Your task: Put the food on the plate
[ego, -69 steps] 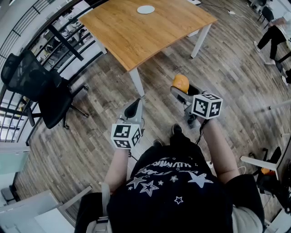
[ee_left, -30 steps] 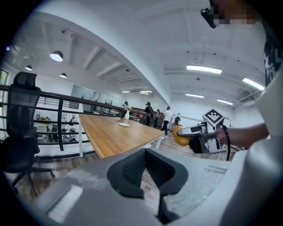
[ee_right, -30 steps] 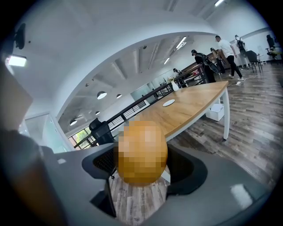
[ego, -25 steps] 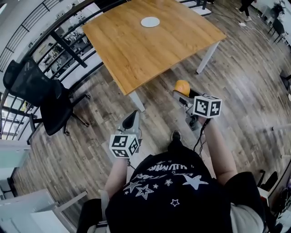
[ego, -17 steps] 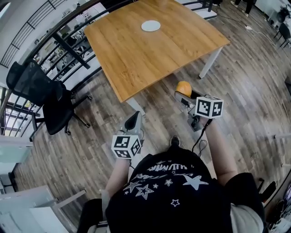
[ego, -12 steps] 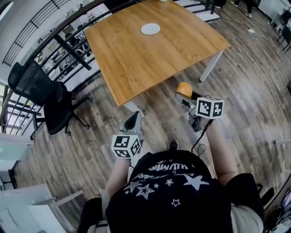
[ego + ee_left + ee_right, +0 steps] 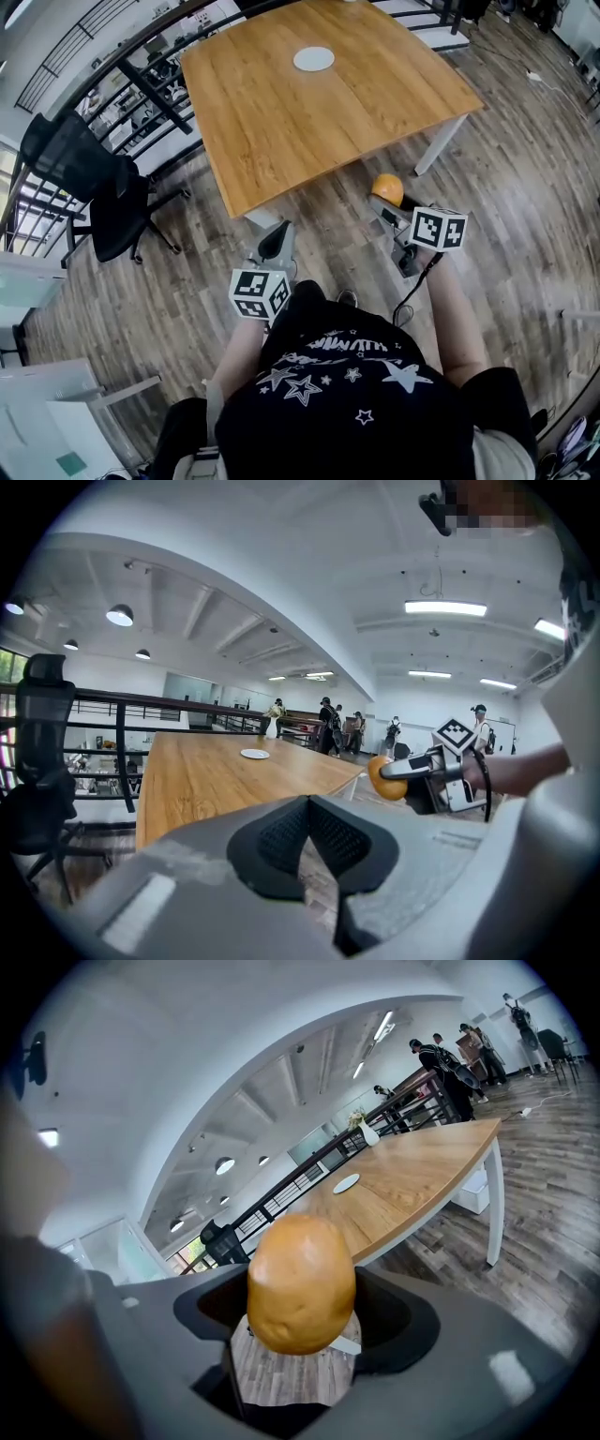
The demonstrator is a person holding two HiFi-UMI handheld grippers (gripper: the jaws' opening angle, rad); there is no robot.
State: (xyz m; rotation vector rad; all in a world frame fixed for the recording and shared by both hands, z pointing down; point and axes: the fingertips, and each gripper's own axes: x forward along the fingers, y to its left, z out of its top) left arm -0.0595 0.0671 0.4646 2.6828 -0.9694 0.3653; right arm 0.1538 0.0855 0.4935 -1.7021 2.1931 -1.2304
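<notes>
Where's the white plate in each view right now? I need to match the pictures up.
Head view: the white plate lies near the top centre, on the far part of the wooden table.
Left gripper view: the plate is small, left of centre, on the tabletop.
Right gripper view: the plate is just above centre, beyond the held potato.
Shared landmark: the wooden table, under the plate in all three.

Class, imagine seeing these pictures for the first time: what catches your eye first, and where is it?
The orange-brown, potato-shaped food item stands out, clamped in the right gripper above the wood-plank floor, short of the table. Ahead, a small white round plate lies alone near the far side of the large light wooden table. The left gripper is shut and empty.
</notes>
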